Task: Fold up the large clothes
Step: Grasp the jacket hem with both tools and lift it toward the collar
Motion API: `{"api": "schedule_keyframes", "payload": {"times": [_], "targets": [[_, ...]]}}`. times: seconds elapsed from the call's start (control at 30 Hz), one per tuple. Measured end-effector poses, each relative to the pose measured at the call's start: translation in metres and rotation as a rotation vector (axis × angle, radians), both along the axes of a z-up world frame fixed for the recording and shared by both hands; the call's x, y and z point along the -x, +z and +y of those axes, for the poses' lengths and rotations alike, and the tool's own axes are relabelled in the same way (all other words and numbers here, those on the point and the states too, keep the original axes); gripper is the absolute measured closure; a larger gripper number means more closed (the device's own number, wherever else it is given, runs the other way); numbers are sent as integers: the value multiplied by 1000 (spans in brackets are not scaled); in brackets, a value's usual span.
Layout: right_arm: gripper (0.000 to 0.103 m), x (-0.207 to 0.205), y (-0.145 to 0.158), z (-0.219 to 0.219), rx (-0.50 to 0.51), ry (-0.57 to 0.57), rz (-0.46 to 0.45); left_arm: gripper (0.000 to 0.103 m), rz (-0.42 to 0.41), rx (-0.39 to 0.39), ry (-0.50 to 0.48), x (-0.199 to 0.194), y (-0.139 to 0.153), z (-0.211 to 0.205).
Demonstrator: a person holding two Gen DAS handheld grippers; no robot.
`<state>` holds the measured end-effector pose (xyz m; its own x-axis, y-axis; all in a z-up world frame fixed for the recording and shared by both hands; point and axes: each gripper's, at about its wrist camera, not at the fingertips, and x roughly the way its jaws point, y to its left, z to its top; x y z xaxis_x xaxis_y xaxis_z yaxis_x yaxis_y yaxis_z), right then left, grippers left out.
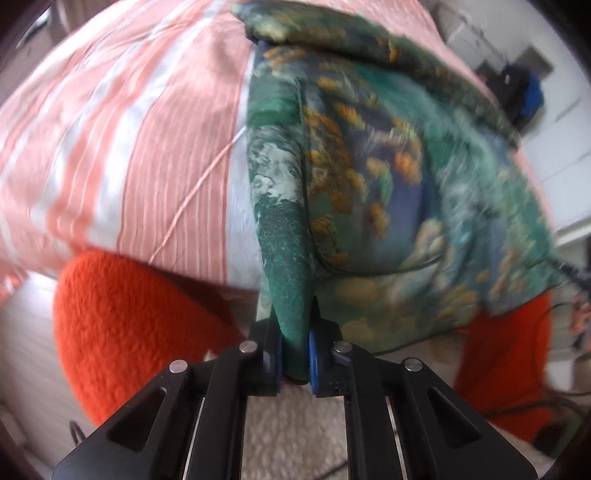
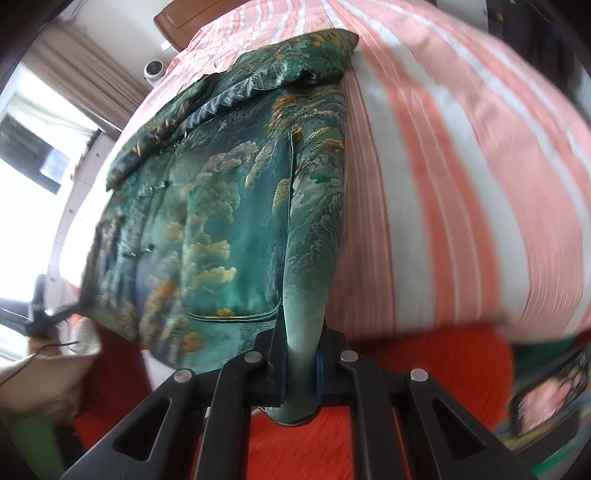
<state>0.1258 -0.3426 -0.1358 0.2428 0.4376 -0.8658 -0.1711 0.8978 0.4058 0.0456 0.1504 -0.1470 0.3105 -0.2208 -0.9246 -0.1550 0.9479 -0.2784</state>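
A green silky jacket (image 1: 369, 166) with an orange and gold landscape print lies on the bed, its sleeve folded across the top. My left gripper (image 1: 295, 354) is shut on a fold of the jacket's near hem, green cloth pinched between the blue pads. In the right wrist view the same jacket (image 2: 207, 221) spreads out to the left, with a pocket seam showing. There my right gripper (image 2: 301, 369) is shut on the jacket's other near corner, and a pale green fold hangs down between its fingers. The far left gripper (image 2: 44, 314) shows small and blurred at the jacket's left corner.
The bed has a pink and white striped cover (image 1: 110, 129) (image 2: 461, 166). Orange fuzzy cloth (image 1: 129, 332) (image 2: 424, 369) fills the near foreground under both grippers. A beige rug (image 1: 291, 435) lies below. A wooden headboard (image 2: 184, 18), curtains and a bright window (image 2: 37, 147) stand beyond the bed.
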Motion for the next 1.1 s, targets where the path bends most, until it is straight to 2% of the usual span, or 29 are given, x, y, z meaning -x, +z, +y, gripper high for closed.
{"api": "schedule_keyframes", "payload": {"times": [0.1, 0.17, 0.23, 0.33, 0.37, 0.43, 0.47, 0.5, 0.53, 0.57, 0.63, 0.67, 0.73, 0.8, 0.87, 0.93, 0.97, 1.0, 1.03, 1.07, 1.1], "targets": [[93, -6, 9, -16, -169, -46, 17, 96, -90, 122, 61, -14, 37, 27], [94, -29, 32, -23, -285, -69, -28, 96, -182, 163, 60, -45, 72, 40], [94, -64, 61, -22, -337, -68, -103, 96, -269, 151, 56, -79, 103, 44], [94, -127, 99, -4, -337, -50, -228, 92, -417, 127, 87, -163, 147, 45], [94, -158, 108, 5, -326, -60, -269, 86, -432, 120, 98, -188, 152, 49], [93, -215, 114, 23, -312, -120, -326, 44, -400, 101, 108, -252, 154, 51], [90, -233, 113, 27, -318, -140, -338, 19, -369, 68, 126, -280, 153, 52], [86, -263, 106, 33, -317, -157, -337, 17, -359, 39, 149, -296, 156, 58], [73, -287, 95, 37, -303, -177, -309, 17, -346, 17, 155, -307, 156, 62], [44, -304, 84, 41, -284, -205, -271, 17, -336, 13, 151, -313, 156, 65], [11, -317, 72, 37, -241, -265, -262, 13, -349, 46, 130, -306, 153, 72], [11, -316, 70, 35, -250, -268, -278, 5, -361, 45, 117, -300, 147, 78], [11, -316, 68, 36, -247, -224, -296, 3, -348, -9, 109, -307, 125, 78], [11, -319, 64, 43, -162, -161, -306, 3, -262, -80, 127, -321, 88, 81], [11, -329, 56, 57, -45, -117, -308, 5, -199, -89, 165, -331, 55, 85], [11, -337, 45, 75, 35, -83, -313, 19, -170, -88, 181, -338, 34, 80], [12, -338, 43, 79, 59, -70, -319, 42, -154, -78, 169, -342, 24, 75], [23, -342, 36, 90, 105, -50, -323, 92, -148, -61, 147, -344, 17, 69], [57, -343, 28, 97, 160, -47, -318, 94, -141, -61, 136, -342, 16, 64], [90, -344, 23, 100, 214, -53, -314, 96, -161, -120, 130, -338, 22, 55], [90, -342, 21, 101, 243, -62, -314, 97, -193, -154, 107, -332, 33, 48]]}}
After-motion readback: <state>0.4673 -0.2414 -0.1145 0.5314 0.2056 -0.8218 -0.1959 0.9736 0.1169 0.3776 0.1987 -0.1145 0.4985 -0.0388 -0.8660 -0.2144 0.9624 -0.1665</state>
